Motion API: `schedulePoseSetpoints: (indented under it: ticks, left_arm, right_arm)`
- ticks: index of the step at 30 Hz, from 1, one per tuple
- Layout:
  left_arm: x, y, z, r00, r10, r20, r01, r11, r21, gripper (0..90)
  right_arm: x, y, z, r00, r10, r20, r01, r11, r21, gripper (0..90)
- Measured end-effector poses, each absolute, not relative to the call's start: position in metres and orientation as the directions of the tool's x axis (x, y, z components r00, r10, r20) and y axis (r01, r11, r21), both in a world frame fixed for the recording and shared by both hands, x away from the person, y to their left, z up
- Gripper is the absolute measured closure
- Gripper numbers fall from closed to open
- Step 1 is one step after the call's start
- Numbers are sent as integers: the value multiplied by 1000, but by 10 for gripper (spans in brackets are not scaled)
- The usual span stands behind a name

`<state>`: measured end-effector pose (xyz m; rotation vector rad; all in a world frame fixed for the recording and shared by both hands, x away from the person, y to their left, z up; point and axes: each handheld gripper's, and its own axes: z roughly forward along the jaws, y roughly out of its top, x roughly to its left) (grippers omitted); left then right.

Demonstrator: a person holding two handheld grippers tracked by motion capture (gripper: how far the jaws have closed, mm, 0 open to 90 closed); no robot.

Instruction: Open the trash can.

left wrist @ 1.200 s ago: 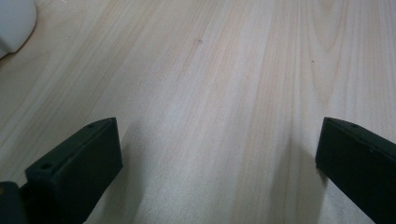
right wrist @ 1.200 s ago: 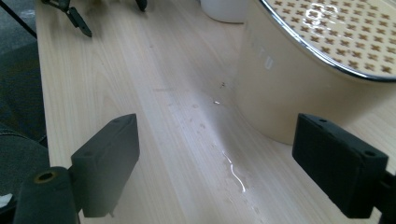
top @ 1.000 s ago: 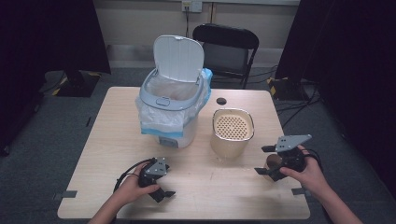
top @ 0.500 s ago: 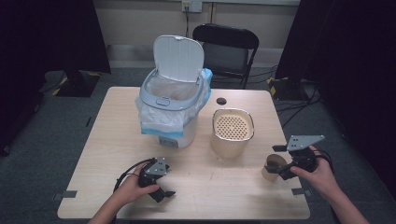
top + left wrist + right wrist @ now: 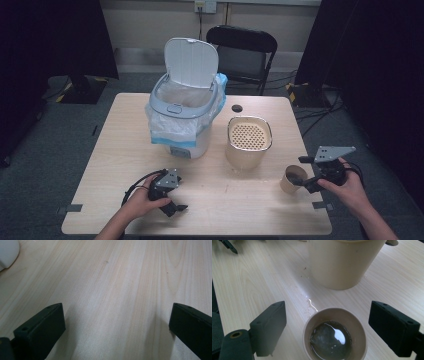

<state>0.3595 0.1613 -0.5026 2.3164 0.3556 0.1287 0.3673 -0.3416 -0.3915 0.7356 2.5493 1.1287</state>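
My right gripper (image 5: 300, 181) sits at about four o'clock on the table (image 5: 115, 150), jaws spread wide with a paper cup (image 5: 293, 179) of dark liquid standing between them; the pads stand clear of its rim on both sides. The cup is just beside the beige strainer pot (image 5: 248, 142), which lies toward eleven o'clock from it, a thin wet streak (image 5: 311, 303) running between them. My left gripper (image 5: 176, 206) rests at seven o'clock, jaws wide over bare wood. The white lidded bin (image 5: 184, 107) stands at twelve, lid up.
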Motion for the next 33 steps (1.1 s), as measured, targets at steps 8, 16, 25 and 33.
schedulePoseSetpoints:
  ticks: [8, 16, 25, 33]
  left_arm:
    - [360, 161, -502, 956, 292, -16, 214, -664, 717, 0]
    - [360, 161, -502, 956, 292, -16, 215, -663, 717, 0]
    - [360, 161, -502, 956, 292, -16, 215, -663, 717, 0]
    - [360, 161, -502, 956, 292, -16, 215, -664, 717, 0]
  right_arm:
    - [365, -353, -402, -826, 564, -15, 366, 555, 747, 142]
    - [364, -360, -414, -819, 574, 9, 375, 523, 766, 142]
    - [363, -365, -424, -815, 579, 26, 380, 500, 778, 140]
    - [362, -367, -440, -803, 594, 45, 400, 481, 780, 140]
